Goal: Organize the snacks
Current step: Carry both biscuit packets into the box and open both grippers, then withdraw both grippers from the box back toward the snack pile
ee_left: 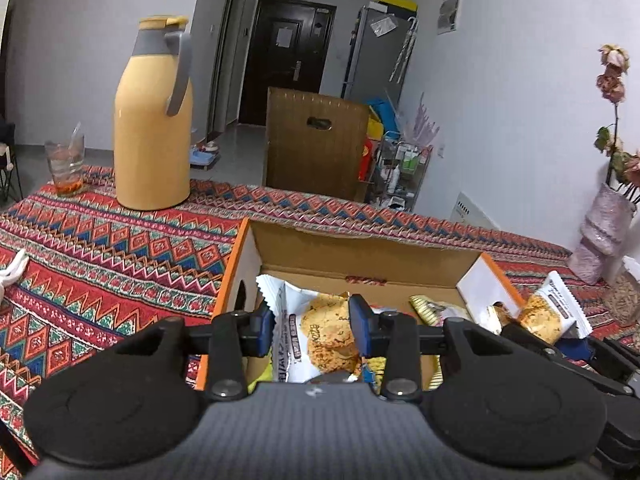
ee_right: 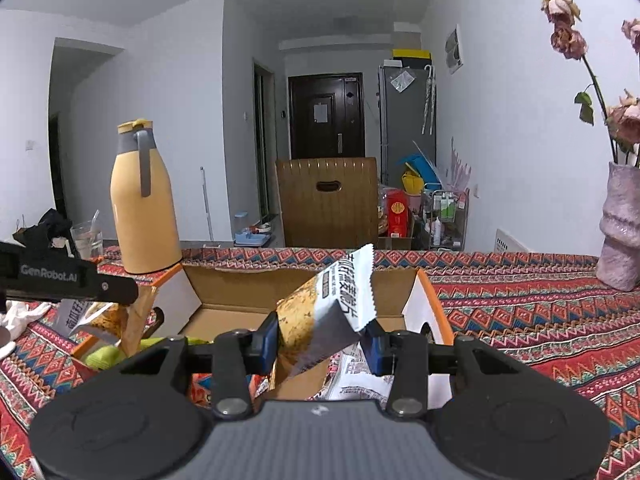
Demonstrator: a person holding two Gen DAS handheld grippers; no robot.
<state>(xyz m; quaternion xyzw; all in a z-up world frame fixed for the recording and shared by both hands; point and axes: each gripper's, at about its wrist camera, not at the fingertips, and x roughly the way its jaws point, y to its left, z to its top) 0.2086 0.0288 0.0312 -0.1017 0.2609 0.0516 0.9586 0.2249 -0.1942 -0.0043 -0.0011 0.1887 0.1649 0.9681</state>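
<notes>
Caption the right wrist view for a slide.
Right gripper clamps a tilted cookie packet over the open cardboard box on the patterned tablecloth.

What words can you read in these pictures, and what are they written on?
"GenRobot.AI": on the black side of the left gripper, seen from the right wrist.
Big dark print on the white cookie packet in the right gripper: characters too blurred to read.
Print on the cookie packet in the left gripper: also blurred.
Paper on the dark door: too small.
</notes>
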